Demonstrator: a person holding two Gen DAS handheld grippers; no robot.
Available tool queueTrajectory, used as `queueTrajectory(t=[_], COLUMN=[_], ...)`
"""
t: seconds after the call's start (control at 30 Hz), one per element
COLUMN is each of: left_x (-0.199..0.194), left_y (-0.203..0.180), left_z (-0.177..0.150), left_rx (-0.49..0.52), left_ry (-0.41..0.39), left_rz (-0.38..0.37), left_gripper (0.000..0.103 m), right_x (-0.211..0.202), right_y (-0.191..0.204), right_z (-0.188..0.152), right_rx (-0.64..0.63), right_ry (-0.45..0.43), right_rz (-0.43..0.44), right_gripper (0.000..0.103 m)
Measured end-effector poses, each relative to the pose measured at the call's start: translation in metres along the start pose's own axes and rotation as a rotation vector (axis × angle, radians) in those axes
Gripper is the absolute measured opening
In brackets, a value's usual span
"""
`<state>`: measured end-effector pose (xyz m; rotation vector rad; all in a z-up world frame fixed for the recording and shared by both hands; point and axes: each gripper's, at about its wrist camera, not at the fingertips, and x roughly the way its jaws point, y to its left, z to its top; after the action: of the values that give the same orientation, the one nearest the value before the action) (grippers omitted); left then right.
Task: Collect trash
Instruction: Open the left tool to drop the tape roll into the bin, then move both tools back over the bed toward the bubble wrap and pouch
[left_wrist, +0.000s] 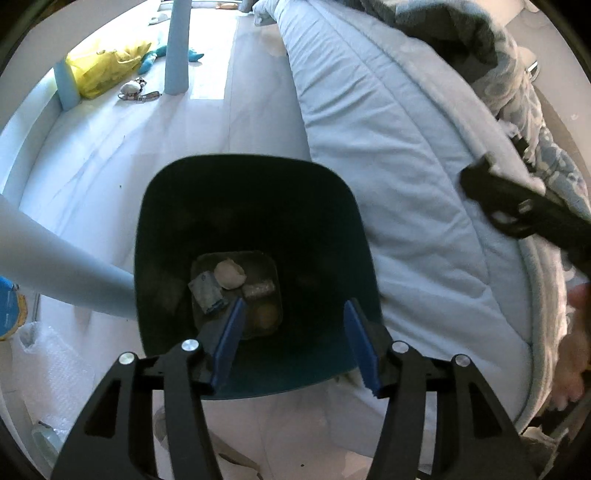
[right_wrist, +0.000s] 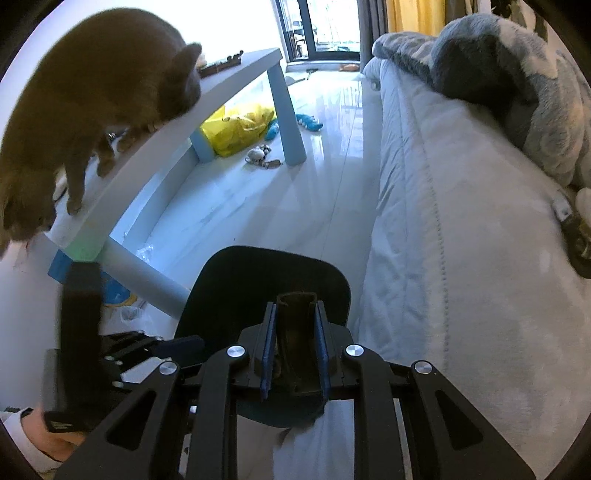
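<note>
A dark teal trash bin (left_wrist: 255, 206) stands on the floor beside the sofa. At its bottom lie a crumpled pale wad (left_wrist: 229, 274), a grey-blue wrapper (left_wrist: 207, 292) and other scraps. My left gripper (left_wrist: 295, 325) is open and empty right above the bin's mouth. In the right wrist view my right gripper (right_wrist: 294, 317) is shut on a dark brown tube-like piece of trash (right_wrist: 297, 325), held over the bin (right_wrist: 273, 273). The left gripper's body (right_wrist: 81, 339) shows at the lower left there.
A pale blue sofa (left_wrist: 388, 155) with a grey blanket (right_wrist: 517, 74) runs along the right. A light blue table (right_wrist: 177, 140) stands left, with a brown cat (right_wrist: 92, 92) on its edge. A yellow bag (right_wrist: 240, 125) and toys lie on the glossy floor beneath.
</note>
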<state>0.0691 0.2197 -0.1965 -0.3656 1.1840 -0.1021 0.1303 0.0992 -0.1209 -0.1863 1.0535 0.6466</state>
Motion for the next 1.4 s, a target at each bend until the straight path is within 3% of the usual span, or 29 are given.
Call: queueTrajectory(t=[0.57, 0.9, 0.93, 1.03, 1.4], left_x=[-0.082, -0.117, -0.121, -0.131, -0.166], left_y=[-0.025, -0.042, -0.044, -0.049, -0.074], left_z=[0.016, 0.027, 0.028, 0.029, 0.036], left_rx=[0.061, 0.072, 0.073, 0.08, 0.107], left_ry=[-0.211, -0.295, -0.303, -0.323, -0.398], left_rz=[-0.157, -0.23, -0.238, -0.26, -0.304], left_gripper=[0.046, 0.044, 0.044, 0.044, 0.044], right_x=[0.056, 0.098, 0.1, 0.103, 0.063], right_y=[0.006, 0.011, 0.012, 0.017, 0.018], right_z=[-0.011, -0.028, -0.029, -0.032, -0.015], right_rx=[0.01, 0.02, 0.017, 0.013, 0.021], right_ry=[0.116, 0.195, 0.2, 0.203, 0.112], right_rz=[-0.026, -0.013, -0.008, 0.023, 0.05], right_gripper=[0.02, 0.02, 0.022, 0.054, 0.055])
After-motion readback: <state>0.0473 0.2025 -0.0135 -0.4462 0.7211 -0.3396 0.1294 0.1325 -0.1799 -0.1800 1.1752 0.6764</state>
